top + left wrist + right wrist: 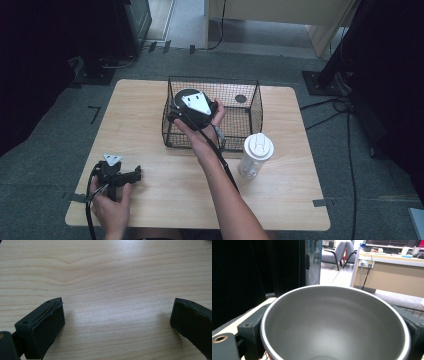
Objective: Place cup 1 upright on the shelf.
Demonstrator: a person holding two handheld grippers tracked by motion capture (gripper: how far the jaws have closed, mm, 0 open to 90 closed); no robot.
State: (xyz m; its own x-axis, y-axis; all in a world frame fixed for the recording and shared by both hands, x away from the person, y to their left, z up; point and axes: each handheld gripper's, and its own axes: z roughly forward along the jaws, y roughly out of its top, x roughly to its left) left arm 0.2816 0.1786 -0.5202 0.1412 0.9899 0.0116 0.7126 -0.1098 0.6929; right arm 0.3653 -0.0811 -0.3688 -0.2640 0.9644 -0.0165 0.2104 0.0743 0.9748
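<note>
Grey metal cup [334, 322] grasped between the jaws of the right gripper [192, 107], held over the wire basket [250, 122]. Left gripper [120, 175] rests released on the table [150, 200]. White-lidded bottle [256, 155] stands beside the basket. Likely step: placing the cup; next calls for lowering, then releasing.

The table [280, 200] is looked down on from above the person's side, facing forward, the whole top being taken in. Its wood [107, 277] is seen very close along the left gripper [117, 320]. A cup [334, 322] is viewed closely from the right gripper [192, 107], facing the room beyond.
</note>
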